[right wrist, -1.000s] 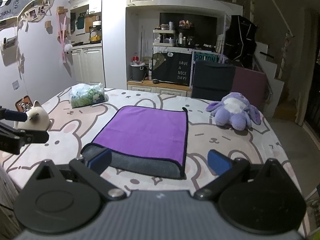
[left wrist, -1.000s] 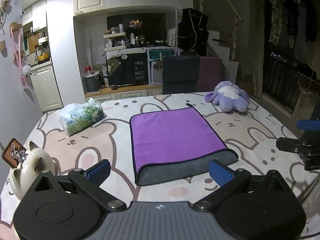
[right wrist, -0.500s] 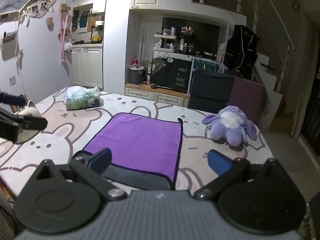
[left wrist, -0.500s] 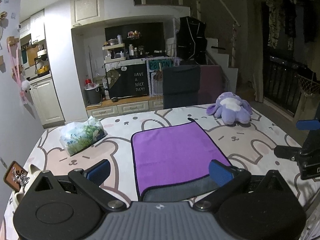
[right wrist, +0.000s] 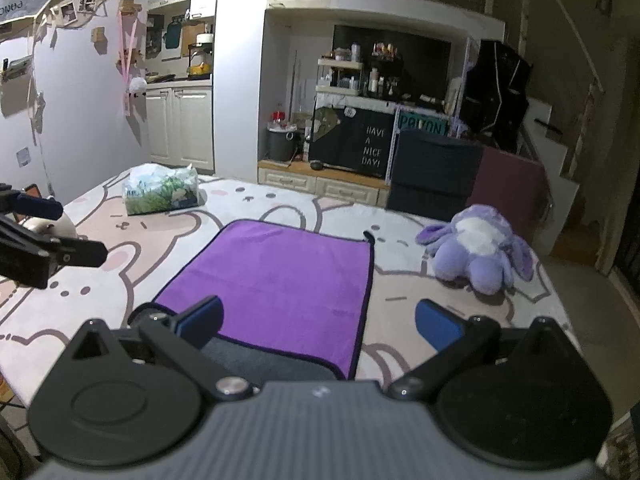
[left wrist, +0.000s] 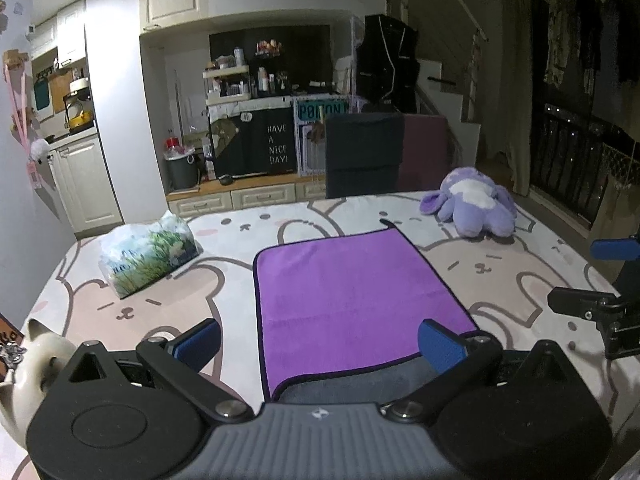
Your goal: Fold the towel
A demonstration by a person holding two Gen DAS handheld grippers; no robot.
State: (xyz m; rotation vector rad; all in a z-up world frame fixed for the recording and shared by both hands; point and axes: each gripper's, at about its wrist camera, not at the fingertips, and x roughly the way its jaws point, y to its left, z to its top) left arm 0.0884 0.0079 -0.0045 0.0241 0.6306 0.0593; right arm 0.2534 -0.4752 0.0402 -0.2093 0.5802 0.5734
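Observation:
A purple towel (left wrist: 352, 296) with a grey underside lies folded flat on the bunny-print table; it also shows in the right wrist view (right wrist: 280, 284). Its folded grey edge (left wrist: 360, 380) faces me. My left gripper (left wrist: 320, 340) is open and empty, held above the towel's near edge. My right gripper (right wrist: 316, 320) is open and empty, above the towel's near right corner. Each gripper shows at the side of the other's view: the right one (left wrist: 600, 300) and the left one (right wrist: 36, 240).
A purple plush toy (left wrist: 472, 208) lies at the far right of the table. A tissue pack (left wrist: 148, 256) lies at the far left. A white cat figure (left wrist: 24, 368) stands at the near left edge. A dark chair (left wrist: 364, 156) stands behind the table.
Both grippers have drawn back toward me and risen, so the towel sits lower and nearer in both views. The towel has not moved.

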